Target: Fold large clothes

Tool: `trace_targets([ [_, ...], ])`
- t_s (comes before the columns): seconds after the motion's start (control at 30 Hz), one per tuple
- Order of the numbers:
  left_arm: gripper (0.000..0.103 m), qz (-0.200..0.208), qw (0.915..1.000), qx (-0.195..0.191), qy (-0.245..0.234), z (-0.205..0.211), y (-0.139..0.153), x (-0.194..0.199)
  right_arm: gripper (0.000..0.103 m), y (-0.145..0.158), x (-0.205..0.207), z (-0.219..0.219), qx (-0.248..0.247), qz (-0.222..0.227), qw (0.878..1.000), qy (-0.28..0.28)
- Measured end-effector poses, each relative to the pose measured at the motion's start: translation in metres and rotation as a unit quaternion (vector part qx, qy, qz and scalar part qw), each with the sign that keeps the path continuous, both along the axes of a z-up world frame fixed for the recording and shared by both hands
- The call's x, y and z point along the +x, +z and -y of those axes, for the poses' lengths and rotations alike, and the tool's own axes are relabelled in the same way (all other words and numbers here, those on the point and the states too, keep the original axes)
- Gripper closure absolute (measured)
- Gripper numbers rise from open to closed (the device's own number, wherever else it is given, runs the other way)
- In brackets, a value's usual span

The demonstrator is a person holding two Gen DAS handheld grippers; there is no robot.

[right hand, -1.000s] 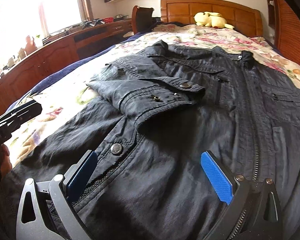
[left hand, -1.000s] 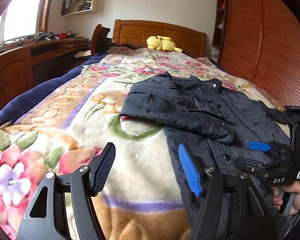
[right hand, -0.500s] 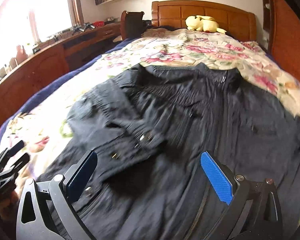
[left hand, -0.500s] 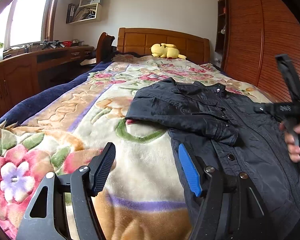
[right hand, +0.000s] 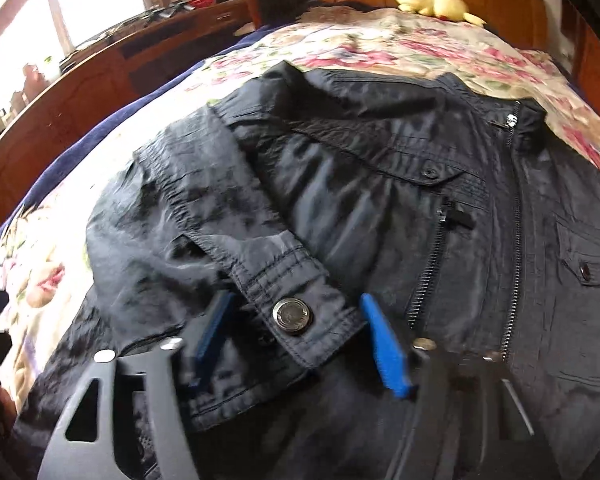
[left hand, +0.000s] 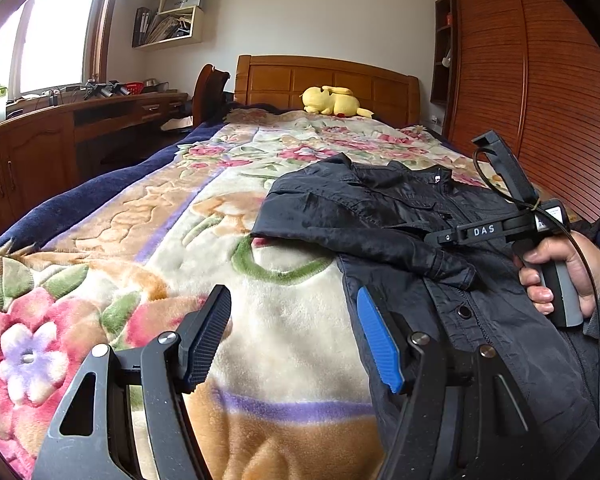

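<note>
A black zip-up jacket (left hand: pixel 400 216) lies front up on the flowered bed, collar toward the headboard. Its left sleeve is folded across the chest, the cuff (right hand: pixel 296 312) with a metal snap lying near the zipper. My right gripper (right hand: pixel 296 332) is open, its blue pads either side of that cuff, just above the cloth. From the left wrist view the right gripper (left hand: pixel 500 228) shows side-on above the jacket. My left gripper (left hand: pixel 292 340) is open and empty, low over the blanket beside the jacket's left edge.
The floral blanket (left hand: pixel 180 220) covers the bed. A yellow plush toy (left hand: pixel 332 101) lies at the wooden headboard (left hand: pixel 324 80). A wooden desk (left hand: pixel 60 132) and chair (left hand: pixel 208 92) stand on the left, a wooden wardrobe (left hand: pixel 540 80) on the right.
My right gripper rose, then moved forward over the jacket and came down around the folded sleeve's cuff. My left gripper has tilted up slightly and stayed in place.
</note>
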State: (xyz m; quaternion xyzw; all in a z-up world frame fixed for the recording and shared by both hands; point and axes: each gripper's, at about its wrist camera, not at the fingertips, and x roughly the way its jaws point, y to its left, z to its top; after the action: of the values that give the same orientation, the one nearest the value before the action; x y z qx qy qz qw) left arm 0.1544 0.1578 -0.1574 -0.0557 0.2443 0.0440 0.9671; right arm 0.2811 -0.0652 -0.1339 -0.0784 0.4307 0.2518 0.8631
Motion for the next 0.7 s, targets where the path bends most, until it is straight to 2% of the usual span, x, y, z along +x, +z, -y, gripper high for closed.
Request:
trace_targets([
  [0.03, 0.036, 0.000, 1.0000, 0.000, 0.000, 0.000, 0.000, 0.000, 0.054, -0.002, -0.001, -0.002, -0.005, 0.002, 1.000, 0.008],
  [0.07, 0.036, -0.001, 1.0000, 0.000, 0.000, 0.000, 0.000, 0.000, 0.070, -0.002, -0.003, -0.002, -0.007, 0.002, 1.000, 0.014],
  [0.13, 0.036, -0.003, 1.0000, -0.001, -0.001, 0.000, -0.001, 0.001, 0.086, -0.001, -0.008, -0.002, -0.022, 0.011, 0.999, 0.023],
  [0.27, 0.036, -0.004, 1.0000, -0.001, 0.000, 0.001, -0.001, 0.002, 0.092, 0.009, -0.029, 0.008, -0.009, 0.037, 0.998, 0.056],
  [0.4, 0.036, -0.006, 1.0000, 0.001, 0.002, 0.001, -0.001, 0.003, 0.093, 0.040, -0.061, 0.038, 0.027, 0.078, 0.995, 0.055],
  [0.53, 0.036, -0.008, 1.0000, 0.002, 0.003, 0.000, -0.002, 0.003, 0.093, 0.069, -0.101, 0.081, 0.038, 0.119, 0.991, 0.040],
  [0.7, 0.036, -0.010, 0.9999, 0.004, 0.004, 0.000, -0.002, 0.004, 0.094, 0.083, -0.138, 0.138, 0.015, 0.147, 0.989, 0.001],
])
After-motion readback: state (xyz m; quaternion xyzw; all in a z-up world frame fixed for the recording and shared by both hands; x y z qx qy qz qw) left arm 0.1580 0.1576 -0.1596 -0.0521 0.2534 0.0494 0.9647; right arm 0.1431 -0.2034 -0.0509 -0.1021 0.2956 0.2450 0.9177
